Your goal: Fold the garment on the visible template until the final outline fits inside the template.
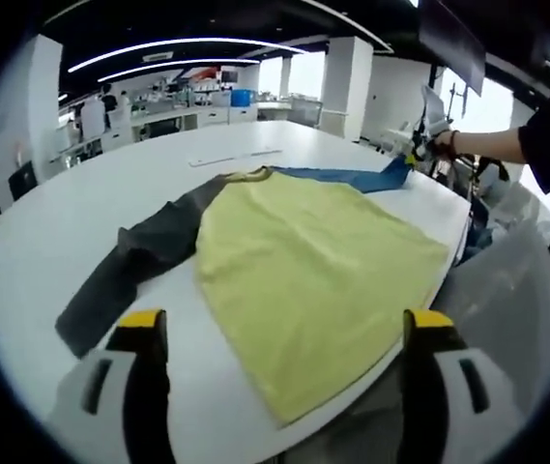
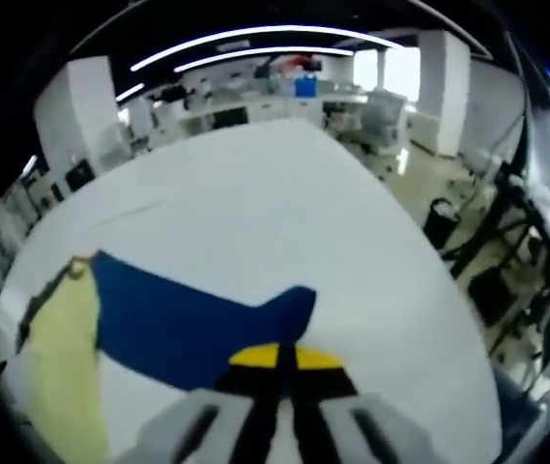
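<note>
1. The shirt [image 1: 303, 266] lay flat on the white table [image 1: 81, 222], its yellow body nearest my left gripper view, the hem reaching the table's near edge.
2. In that view I saw the grey sleeve [image 1: 130, 266] stretched out to the left across the tabletop, and the blue sleeve [image 1: 352, 177] running off toward the far right.
3. My left gripper [image 1: 279, 333] hung above the near edge with its yellow-tipped jaws spread wide, the shirt's lower half between them, nothing in its grasp.
4. At the end of the blue sleeve that same view showed the right gripper [image 1: 419, 155] and the hand [image 1: 441, 145] behind it.
5. In the right gripper view, the right gripper [image 2: 286, 358] had its jaws pressed together over the cuff of the blue sleeve [image 2: 188, 324], pinching the cloth.
6. That view gave only a strip of the yellow body [image 2: 62, 367] at the left, and more bare table [image 2: 255, 203] beyond.
7. A thin white strip [image 1: 234, 156] lay on the table past the collar in the left gripper view.
</note>
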{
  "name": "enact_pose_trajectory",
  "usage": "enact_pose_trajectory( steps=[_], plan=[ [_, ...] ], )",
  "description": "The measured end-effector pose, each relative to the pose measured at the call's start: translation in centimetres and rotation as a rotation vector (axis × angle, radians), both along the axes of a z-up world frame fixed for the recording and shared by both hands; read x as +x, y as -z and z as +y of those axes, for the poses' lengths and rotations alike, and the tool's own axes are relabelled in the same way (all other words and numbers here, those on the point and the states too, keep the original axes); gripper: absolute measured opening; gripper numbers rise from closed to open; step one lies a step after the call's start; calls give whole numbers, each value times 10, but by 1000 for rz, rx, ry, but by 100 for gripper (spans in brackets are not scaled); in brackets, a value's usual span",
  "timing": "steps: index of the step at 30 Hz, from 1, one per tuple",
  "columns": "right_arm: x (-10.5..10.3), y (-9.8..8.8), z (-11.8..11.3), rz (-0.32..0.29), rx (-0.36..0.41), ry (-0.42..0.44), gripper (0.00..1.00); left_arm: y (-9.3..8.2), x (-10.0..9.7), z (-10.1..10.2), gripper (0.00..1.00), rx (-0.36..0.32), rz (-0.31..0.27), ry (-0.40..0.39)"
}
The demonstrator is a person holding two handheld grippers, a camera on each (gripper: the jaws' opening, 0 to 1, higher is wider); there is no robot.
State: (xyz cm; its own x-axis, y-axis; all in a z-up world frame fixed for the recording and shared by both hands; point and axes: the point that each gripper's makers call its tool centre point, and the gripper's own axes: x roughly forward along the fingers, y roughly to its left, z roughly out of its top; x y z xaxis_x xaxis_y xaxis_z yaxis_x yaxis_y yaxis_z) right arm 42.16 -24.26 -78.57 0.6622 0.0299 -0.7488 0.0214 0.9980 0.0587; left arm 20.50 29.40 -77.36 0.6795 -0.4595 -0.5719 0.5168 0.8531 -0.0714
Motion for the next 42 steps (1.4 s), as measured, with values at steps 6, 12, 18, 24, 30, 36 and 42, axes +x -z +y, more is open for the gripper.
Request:
enact_pose_trajectory(
  steps=[6, 12, 18, 24, 30, 36, 42],
  plan=[
    [11, -11, 14, -14, 35, -8, 0, -1, -2, -4, 99, 29, -8, 11],
    [18, -20, 32, -13, 43, -36, 0, -1, -5, -7, 99, 30, -7, 15],
    [26, -29, 53, -18, 60, -69, 0, -1, -6, -7, 99, 14, -5, 9],
    [31, -34, 75, -16, 71, -109, 0, -1, -7, -8, 99, 16, -4, 9],
    [40, -39, 95, -14, 81, -145, 0, -1, -8, -6, 99, 11, -6, 2],
    [42, -45, 124, -8, 87, -190, 0, 0, -9, -6, 99, 8, -4, -3],
    [42, -52, 154, -7, 88, -250, 0, 2, -10, -4, 98, 9, 0, -4]
  ],
)
